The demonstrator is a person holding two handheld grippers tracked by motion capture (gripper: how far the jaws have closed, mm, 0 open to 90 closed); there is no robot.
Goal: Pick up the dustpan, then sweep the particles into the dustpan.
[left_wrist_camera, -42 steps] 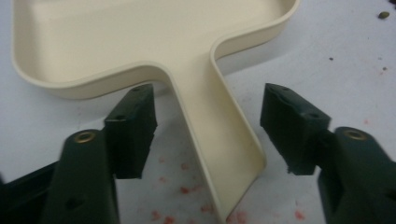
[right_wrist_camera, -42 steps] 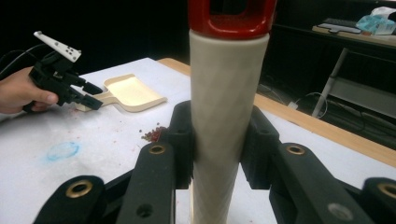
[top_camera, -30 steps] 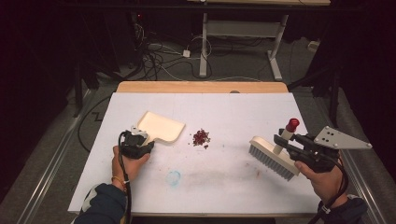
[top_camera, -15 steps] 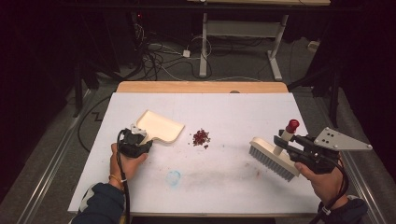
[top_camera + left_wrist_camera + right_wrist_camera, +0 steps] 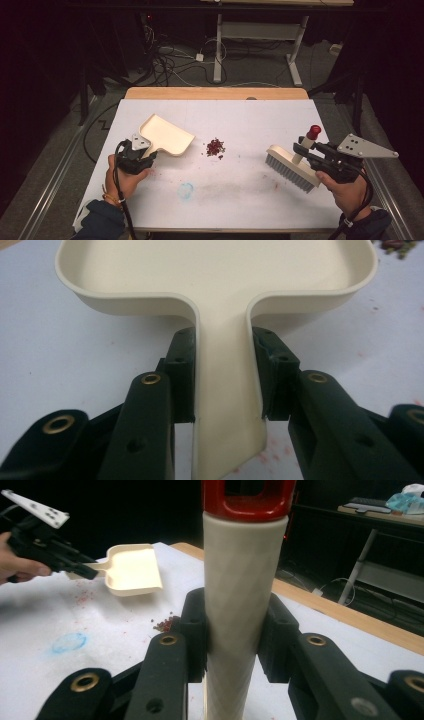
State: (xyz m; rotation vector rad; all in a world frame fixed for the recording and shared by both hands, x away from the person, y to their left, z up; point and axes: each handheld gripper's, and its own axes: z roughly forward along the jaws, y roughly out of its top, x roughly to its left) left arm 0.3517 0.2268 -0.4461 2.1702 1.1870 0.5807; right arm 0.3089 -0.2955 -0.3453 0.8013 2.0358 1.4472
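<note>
Two grippers work over a white table [image 5: 240, 120] whose far edge is backed by a wooden strip [image 5: 215, 93]. The left gripper [image 5: 145, 157], at lower left of the high view, is clamped on the flat handle of a cream dustpan [image 5: 167, 135]; in the left gripper view its pads [image 5: 182, 375] press both sides of that handle, and the pan's open mouth points toward the upper right of the high view. The right gripper [image 5: 305, 150], at lower right, is clamped on the pale handle of a brush [image 5: 290, 167], with a red cap [image 5: 313, 132] at the handle's end; the bristles face down and to the left, and whether they touch the table cannot be told.

A small heap of dark red crumbs [image 5: 215, 147] lies near the middle of the high view, between pan and brush, just right of the pan's mouth and well apart from the bristles. A faint blue smear [image 5: 186, 190] sits below it.

The stretch of table between crumbs and brush is bare, as is the wide band toward the far edge. The pan sits well in from the table's left edge; the right hand [image 5: 350, 192] is near the right edge.
</note>
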